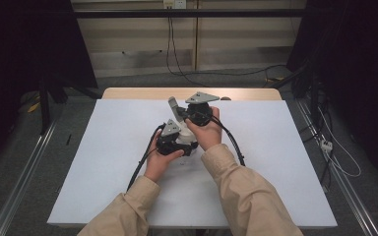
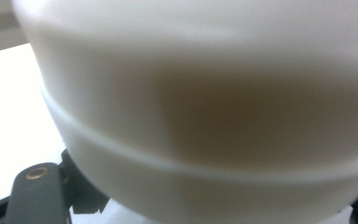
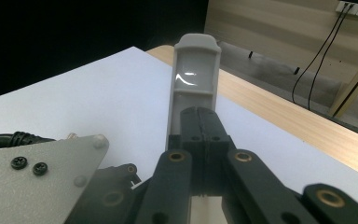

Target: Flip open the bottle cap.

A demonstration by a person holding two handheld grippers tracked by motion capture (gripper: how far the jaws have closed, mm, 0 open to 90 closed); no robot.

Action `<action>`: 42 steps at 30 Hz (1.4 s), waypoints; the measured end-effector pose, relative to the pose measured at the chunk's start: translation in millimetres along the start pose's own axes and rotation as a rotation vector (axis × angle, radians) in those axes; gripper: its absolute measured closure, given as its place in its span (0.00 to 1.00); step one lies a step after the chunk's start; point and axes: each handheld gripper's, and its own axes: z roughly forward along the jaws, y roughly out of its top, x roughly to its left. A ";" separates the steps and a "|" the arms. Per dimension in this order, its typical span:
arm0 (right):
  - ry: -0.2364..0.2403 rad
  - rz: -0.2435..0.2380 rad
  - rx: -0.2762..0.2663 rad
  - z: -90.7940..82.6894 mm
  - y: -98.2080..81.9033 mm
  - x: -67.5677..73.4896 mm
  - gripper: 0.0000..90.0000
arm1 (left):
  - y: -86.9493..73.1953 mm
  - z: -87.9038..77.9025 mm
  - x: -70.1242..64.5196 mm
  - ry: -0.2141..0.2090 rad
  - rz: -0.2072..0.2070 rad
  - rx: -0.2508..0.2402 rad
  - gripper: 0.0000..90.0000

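**Grey strip pinched high, white tub braced below**

Grey plastic is what my right gripper [image 3: 200, 140] has: its jaws are pressed together on the lower end of a flat grey piece [image 3: 194, 79], which stands up beyond the tips, well above the white table [image 1: 103, 162]. I judge that I hold it aloft to keep it free of the other hand.

My left gripper [image 1: 174, 142] sits lower and nearer me, just beside the right one. Its camera is crowded by a white rounded container [image 2: 205, 116] with a raised band round it, pressed so close that it blurs. One black jaw [image 2: 32, 196] shows at the container's lower left; whether the pair actually clamps it I cannot tell. Holding it low near the table would steady it, I think, while the grey piece is worked above.
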 end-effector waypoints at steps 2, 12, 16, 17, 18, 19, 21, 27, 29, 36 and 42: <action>0.000 0.000 0.000 0.1 -0.1 -0.1 1.00 | 0.0 0.0 -0.1 0.000 0.000 0.000 0.21; 0.003 -0.001 0.006 1.0 0.3 -0.2 1.00 | 0.0 0.0 0.0 0.001 0.001 0.001 0.21; 0.005 0.000 0.006 2.0 0.3 -0.4 1.00 | 0.1 0.1 0.0 0.002 0.002 0.000 0.21; 0.005 0.001 0.007 2.4 0.3 -0.3 1.00 | 0.1 0.1 0.0 0.002 0.002 0.000 0.21; 0.004 0.003 0.006 3.0 0.4 -0.3 1.00 | 0.0 0.0 0.1 0.002 0.001 0.001 0.21; 0.004 0.003 0.006 3.0 0.4 -0.3 1.00 | 0.0 -0.1 0.1 0.002 0.001 0.002 0.21; 0.006 0.002 0.005 3.5 0.8 -0.4 1.00 | 0.0 0.0 0.0 0.002 0.001 0.002 0.21; 0.006 0.001 0.008 4.3 1.4 -0.5 1.00 | 0.1 0.1 0.0 0.003 0.003 0.001 0.21; 0.006 -0.001 0.010 4.7 1.6 -0.5 1.00 | 0.0 0.0 0.0 0.002 0.001 0.002 0.21; 0.010 0.008 0.010 7.1 0.9 -1.2 1.00 | 0.1 0.1 0.0 0.004 0.003 0.001 0.21; 0.009 0.007 0.011 7.8 1.4 -1.1 1.00 | 0.1 0.1 -0.1 0.004 0.004 0.001 0.21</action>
